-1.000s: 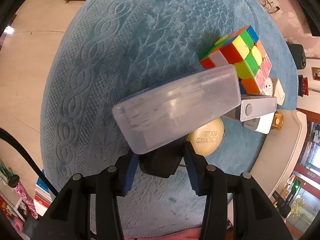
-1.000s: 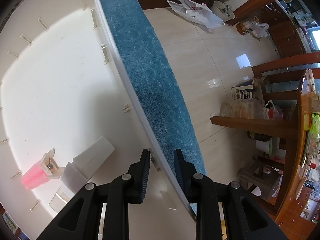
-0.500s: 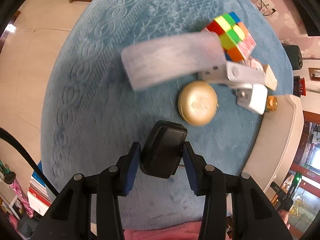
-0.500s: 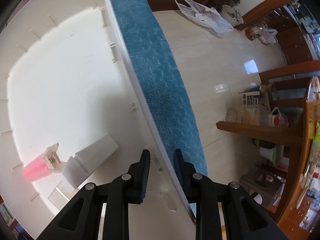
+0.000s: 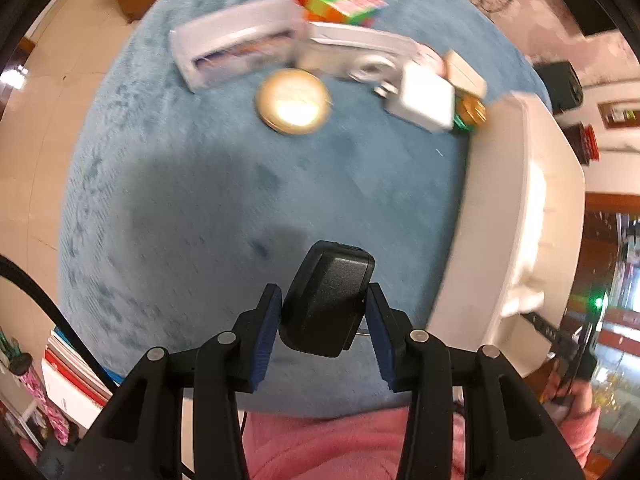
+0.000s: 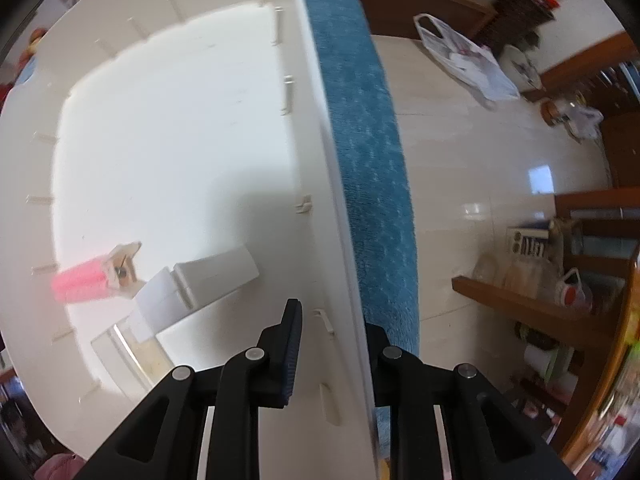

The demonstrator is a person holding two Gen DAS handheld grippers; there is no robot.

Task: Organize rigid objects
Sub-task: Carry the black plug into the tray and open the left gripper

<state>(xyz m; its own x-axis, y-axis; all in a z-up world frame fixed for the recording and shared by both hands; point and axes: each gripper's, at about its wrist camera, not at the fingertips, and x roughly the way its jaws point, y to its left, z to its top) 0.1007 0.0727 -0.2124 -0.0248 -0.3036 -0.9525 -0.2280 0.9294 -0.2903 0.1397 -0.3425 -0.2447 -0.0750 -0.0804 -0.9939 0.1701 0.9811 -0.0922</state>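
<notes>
The left gripper [image 5: 325, 312] has its blue ribbed pads pinched onto a small black plastic case [image 5: 327, 304], smooth and rounded at the corners, kind of like a key fob or a little charger. It's held up above the near part of a plush blue mat [image 5: 208, 200], which has that fuzzy, short-pile look.

Along the far edge of the mat there's a blurry row of stuff: a clear frosted plastic box [image 5: 236, 52], long and rectangular, touching a multicolored puzzle cube [image 5: 340, 2]; a shiny round gold tin [image 5: 293, 101] just in front of them; a white blocky adapter [image 5: 424, 98]; and a small gold-and-green thing [image 5: 470, 112] right beside the bin's corner, too smeared to identify.

The right gripper [image 6: 334, 354] straddles the thin wall of the white plastic bin [image 6: 340, 200], one finger inside and one outside, apparently clamped on that rim. Inside the bin, near the close corner, sit a pink clip-like object [image 6: 86, 278] and a white boxy piece [image 6: 212, 278] on the smooth, glossy floor.
</notes>
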